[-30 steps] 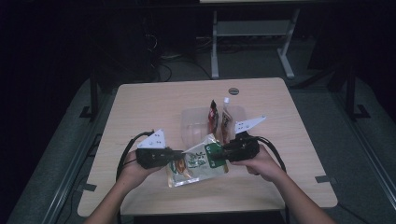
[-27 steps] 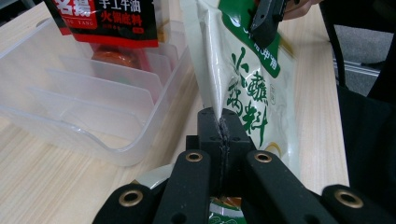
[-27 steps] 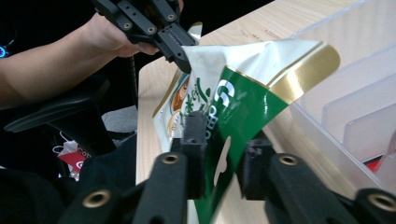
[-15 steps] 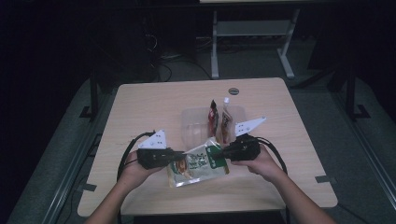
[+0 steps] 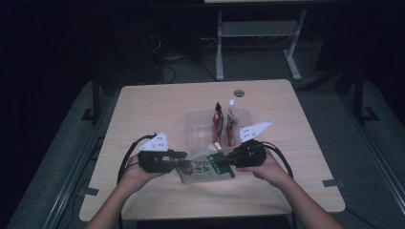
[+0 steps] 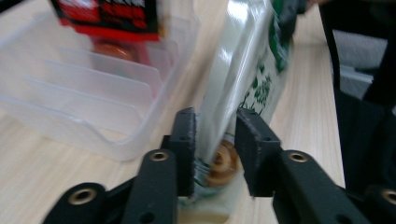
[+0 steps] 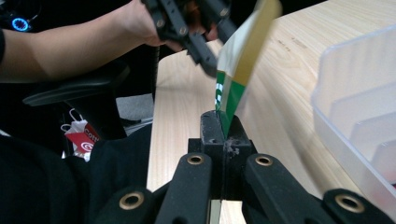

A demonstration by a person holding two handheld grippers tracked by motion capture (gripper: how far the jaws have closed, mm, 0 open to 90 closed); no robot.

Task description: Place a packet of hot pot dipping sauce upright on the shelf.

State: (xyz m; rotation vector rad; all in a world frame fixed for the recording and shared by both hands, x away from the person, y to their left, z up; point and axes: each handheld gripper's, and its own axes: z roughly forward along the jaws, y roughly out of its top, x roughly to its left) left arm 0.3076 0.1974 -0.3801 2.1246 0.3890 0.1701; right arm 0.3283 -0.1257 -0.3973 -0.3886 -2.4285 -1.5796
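Pouch [image 7: 236,70] in clamped right claw [image 7: 223,128]

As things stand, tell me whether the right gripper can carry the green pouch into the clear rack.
Probably yes: the right gripper pinches the green pouch, the left gripper's jaws have just opened off it, and the clear rack sits beside it with free slots.

A clear plastic tray [image 5: 200,125] with upright dividers sits near the middle of the wooden table [image 5: 143,109]; two sachets stand in its right part, a red one [image 5: 218,125] and, just to the right of it, a pale one with a white top [image 5: 230,125]. Beyond the tray, near the table's far edge, lies a small dark round disc [image 5: 239,92]. Farther back than the table, on the dark floor, stands a white metal frame [image 5: 253,33].
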